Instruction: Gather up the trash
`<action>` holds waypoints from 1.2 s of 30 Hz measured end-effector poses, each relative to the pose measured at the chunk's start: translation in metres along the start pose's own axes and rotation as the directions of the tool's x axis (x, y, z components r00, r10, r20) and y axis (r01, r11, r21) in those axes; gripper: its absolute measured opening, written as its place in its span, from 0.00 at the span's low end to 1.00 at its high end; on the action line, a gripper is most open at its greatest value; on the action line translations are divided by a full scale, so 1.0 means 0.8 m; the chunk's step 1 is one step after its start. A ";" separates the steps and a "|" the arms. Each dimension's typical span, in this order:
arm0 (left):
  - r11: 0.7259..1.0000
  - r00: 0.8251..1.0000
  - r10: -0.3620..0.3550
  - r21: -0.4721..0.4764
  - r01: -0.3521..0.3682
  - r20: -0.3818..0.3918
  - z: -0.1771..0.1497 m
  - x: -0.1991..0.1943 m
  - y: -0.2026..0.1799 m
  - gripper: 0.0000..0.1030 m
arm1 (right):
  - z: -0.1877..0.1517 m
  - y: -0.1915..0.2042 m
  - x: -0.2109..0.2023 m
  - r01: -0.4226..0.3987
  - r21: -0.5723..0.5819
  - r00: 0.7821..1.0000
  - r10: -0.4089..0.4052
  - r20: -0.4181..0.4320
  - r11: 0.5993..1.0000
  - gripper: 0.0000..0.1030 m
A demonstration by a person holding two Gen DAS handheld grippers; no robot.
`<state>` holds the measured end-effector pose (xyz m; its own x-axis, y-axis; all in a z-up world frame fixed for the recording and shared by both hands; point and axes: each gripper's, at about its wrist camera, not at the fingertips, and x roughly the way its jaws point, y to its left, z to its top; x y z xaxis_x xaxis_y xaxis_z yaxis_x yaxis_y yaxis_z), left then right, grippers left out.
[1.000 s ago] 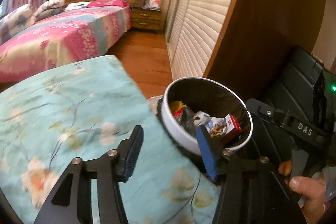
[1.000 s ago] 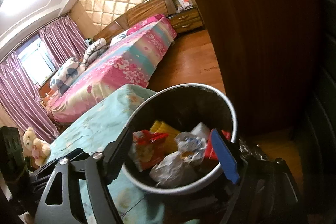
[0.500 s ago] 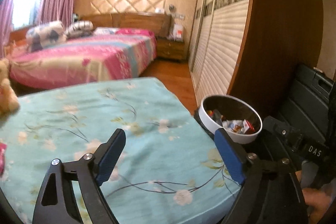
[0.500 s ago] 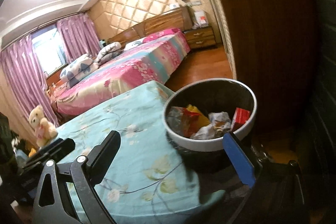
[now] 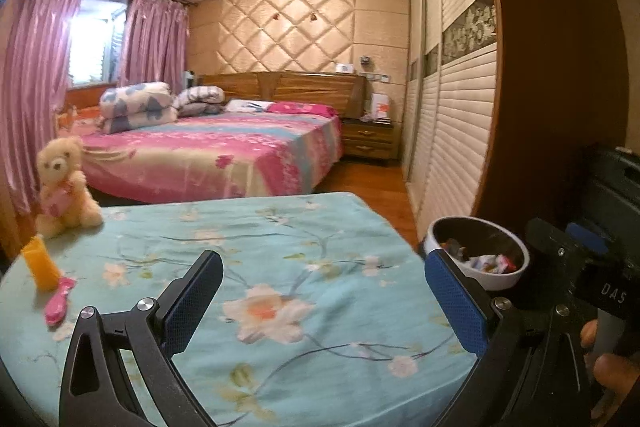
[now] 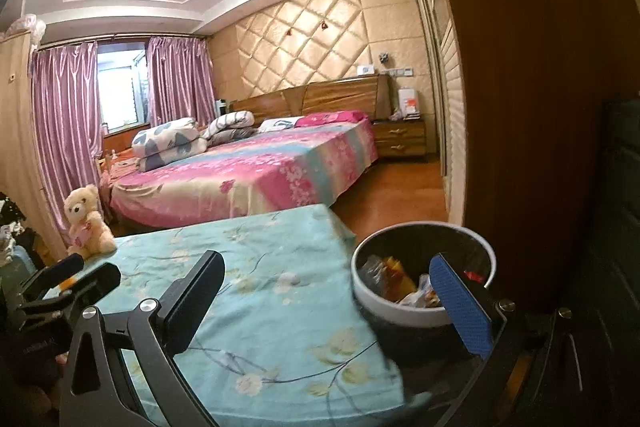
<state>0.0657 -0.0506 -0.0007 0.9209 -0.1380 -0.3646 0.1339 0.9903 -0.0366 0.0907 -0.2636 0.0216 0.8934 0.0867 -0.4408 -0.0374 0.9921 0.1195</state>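
Note:
A white-rimmed black trash bin (image 5: 520, 259) stands at the right end of the turquoise floral table (image 5: 280, 267), holding several wrappers. It also shows in the right wrist view (image 6: 384, 301), with the table (image 6: 256, 259). My left gripper (image 5: 324, 303) is open and empty above the table. My right gripper (image 6: 332, 303) is open and empty, its right finger beside the bin. An orange item (image 5: 40, 265) and a pink item (image 5: 58, 301) lie at the table's far left. The right gripper's body (image 5: 580, 267) shows in the left wrist view.
A teddy bear (image 5: 64, 187) sits at the table's left back corner, also in the right wrist view (image 6: 86, 221). A pink bed (image 5: 216, 155) stands behind. A brown wardrobe panel (image 5: 552, 87) and white slatted doors (image 5: 452, 131) line the right side.
Both grippers have pulled back and up from over the bin. The bin now looks smaller and further off, and more of the table and room shows. Both stay open and empty.

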 end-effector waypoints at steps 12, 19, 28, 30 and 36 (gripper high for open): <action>0.999 0.999 0.049 0.014 -0.049 0.010 0.001 0.005 -0.007 0.99 | -0.012 0.010 0.006 -0.015 -0.006 1.000 0.015 -0.027 1.000 1.00; 0.998 0.999 0.046 0.040 -0.046 0.010 -0.004 0.007 -0.014 0.99 | -0.012 0.010 0.005 -0.021 -0.001 0.999 0.021 -0.026 1.000 1.00; 0.998 0.999 0.046 0.051 -0.046 0.006 -0.008 0.009 -0.013 0.99 | -0.011 0.012 0.003 -0.031 0.009 0.999 0.031 -0.030 0.999 1.00; 0.998 0.999 0.046 0.053 -0.046 0.001 -0.008 0.010 -0.011 0.99 | -0.011 0.012 0.003 -0.033 0.009 0.999 0.033 -0.031 0.999 1.00; 0.997 0.999 0.050 0.053 -0.051 0.008 -0.006 0.011 -0.009 0.99 | -0.011 0.012 0.003 -0.034 0.011 0.999 0.034 -0.035 0.999 1.00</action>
<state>0.0711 -0.0588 -0.0078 0.9292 -0.0882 -0.3590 0.1064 0.9938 0.0312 0.0887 -0.2534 0.0135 0.8752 0.1240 -0.4676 -0.0627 0.9875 0.1445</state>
